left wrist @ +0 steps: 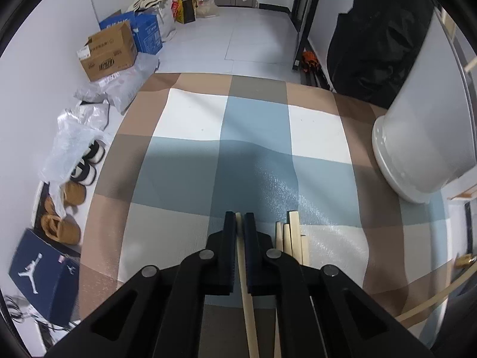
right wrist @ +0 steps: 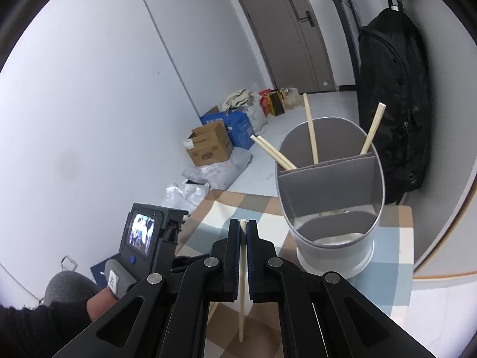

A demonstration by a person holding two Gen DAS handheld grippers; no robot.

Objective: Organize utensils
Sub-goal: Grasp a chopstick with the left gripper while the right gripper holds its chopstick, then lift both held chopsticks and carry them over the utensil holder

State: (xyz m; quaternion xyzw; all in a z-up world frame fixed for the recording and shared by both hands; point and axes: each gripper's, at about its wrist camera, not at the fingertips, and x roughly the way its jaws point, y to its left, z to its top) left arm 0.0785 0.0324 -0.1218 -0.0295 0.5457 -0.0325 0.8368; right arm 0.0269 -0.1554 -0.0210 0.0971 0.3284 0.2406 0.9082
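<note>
Pinching chopstick (left wrist: pixel 242 271), left hand-held gripper (left wrist: pixel 239 219)

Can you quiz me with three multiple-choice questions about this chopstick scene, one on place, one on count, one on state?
1. Where do the chopsticks already put away stand?
A. in the holder's far compartment
B. in the holder's near compartment
C. in the cardboard box

2. How many chopsticks stand in the holder?
A. one
B. four
C. seven

3. What is the right hand-held gripper doing?
A. open and empty
B. shut on one chopstick
C. shut on the holder's rim

Answers:
1. A: in the right wrist view the sticks rise behind the divider of the grey holder, while the near compartment holds none.
2. B: two chopsticks lean left, one stands near the middle and one leans right.
3. B: the right hand-held gripper has its jaws pressed on a single chopstick.
</note>
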